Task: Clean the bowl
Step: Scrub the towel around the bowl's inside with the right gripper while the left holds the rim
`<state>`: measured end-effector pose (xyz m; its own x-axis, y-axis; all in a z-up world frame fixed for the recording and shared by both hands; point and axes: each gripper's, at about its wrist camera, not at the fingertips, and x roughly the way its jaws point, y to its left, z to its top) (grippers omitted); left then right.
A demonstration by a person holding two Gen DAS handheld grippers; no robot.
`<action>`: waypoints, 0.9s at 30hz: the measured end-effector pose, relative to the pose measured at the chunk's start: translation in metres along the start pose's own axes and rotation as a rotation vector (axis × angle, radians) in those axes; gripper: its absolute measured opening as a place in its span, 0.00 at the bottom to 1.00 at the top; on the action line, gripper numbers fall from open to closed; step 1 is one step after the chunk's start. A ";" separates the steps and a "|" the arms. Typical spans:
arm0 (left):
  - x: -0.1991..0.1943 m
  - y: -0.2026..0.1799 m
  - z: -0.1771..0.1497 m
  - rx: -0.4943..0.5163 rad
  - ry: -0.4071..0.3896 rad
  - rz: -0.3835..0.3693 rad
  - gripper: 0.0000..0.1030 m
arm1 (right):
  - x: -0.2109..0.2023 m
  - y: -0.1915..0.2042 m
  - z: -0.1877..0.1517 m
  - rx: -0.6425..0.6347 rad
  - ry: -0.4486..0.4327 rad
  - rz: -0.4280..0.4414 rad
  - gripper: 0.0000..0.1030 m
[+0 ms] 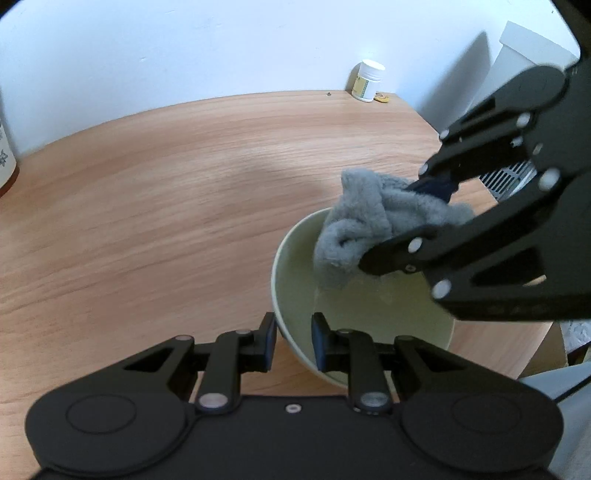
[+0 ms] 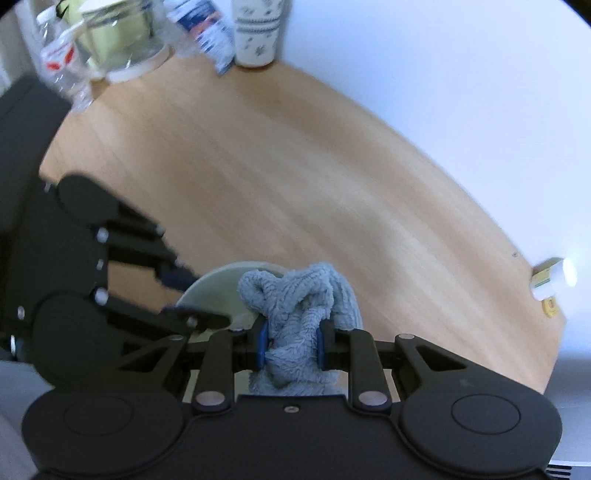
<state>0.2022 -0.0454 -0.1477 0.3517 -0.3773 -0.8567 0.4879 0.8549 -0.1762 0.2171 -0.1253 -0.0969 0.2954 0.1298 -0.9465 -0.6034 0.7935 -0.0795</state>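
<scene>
Left wrist view: one pale green bowl (image 1: 295,295) at lower centre right of the frame, tilted on the wooden worktop (image 1: 166,203), its right side hidden behind the right gripper (image 1: 391,225) and its near edge cut off by the left gripper (image 1: 293,345). Left jaws clamped across the near bowl rim, one pad outside the wall, one inside. One grey cloth (image 1: 362,225) bunched at centre right, pinched in the right jaws, its lower fold hanging into the bowl; contact with the inner wall hard to make out. One small white jar (image 1: 367,81) at upper right by the wall, beside one small yellow object (image 1: 381,97) too small to identify. At the left edge, one container cut off by the frame.

Right wrist view: blurred throughout. Right gripper (image 2: 290,345) at lower centre, jaws closed on the grey cloth (image 2: 299,314), which covers most of the bowl (image 2: 210,288); only a curved sliver of rim visible left of the cloth. Left gripper (image 2: 195,299) at lower left, smeared. In the upper left corner, one patterned cup (image 2: 258,33) plus a cluster of bottles and clear containers too smeared to count.
</scene>
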 end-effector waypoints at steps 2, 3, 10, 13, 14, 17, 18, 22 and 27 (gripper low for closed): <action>0.000 0.000 0.000 0.007 -0.004 -0.001 0.19 | 0.004 0.001 0.001 -0.001 0.004 -0.012 0.26; 0.000 0.001 0.000 0.005 -0.007 -0.001 0.19 | 0.006 0.000 0.001 0.008 0.013 -0.010 0.26; -0.002 0.003 -0.001 -0.013 -0.009 -0.010 0.18 | 0.025 -0.001 0.000 0.008 0.059 -0.003 0.23; -0.002 0.005 -0.002 -0.037 -0.006 -0.018 0.18 | 0.031 -0.003 -0.001 0.022 0.073 0.017 0.23; -0.002 0.006 -0.002 -0.049 -0.005 -0.020 0.18 | 0.033 -0.004 -0.001 0.028 0.079 0.026 0.23; -0.002 0.007 -0.002 -0.070 -0.003 -0.025 0.17 | 0.038 -0.007 0.002 0.052 0.093 0.057 0.23; -0.001 0.009 -0.002 -0.087 -0.003 -0.033 0.17 | 0.039 -0.007 0.003 0.052 0.097 0.064 0.24; 0.000 0.015 -0.001 -0.133 -0.002 -0.045 0.15 | 0.043 -0.008 0.007 0.052 0.127 0.087 0.24; 0.004 0.012 0.003 -0.124 0.002 -0.033 0.14 | 0.044 -0.019 0.004 0.090 0.113 0.194 0.25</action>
<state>0.2120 -0.0374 -0.1517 0.3357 -0.4056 -0.8502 0.3970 0.8794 -0.2628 0.2445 -0.1324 -0.1358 0.0925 0.2220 -0.9706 -0.5710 0.8104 0.1310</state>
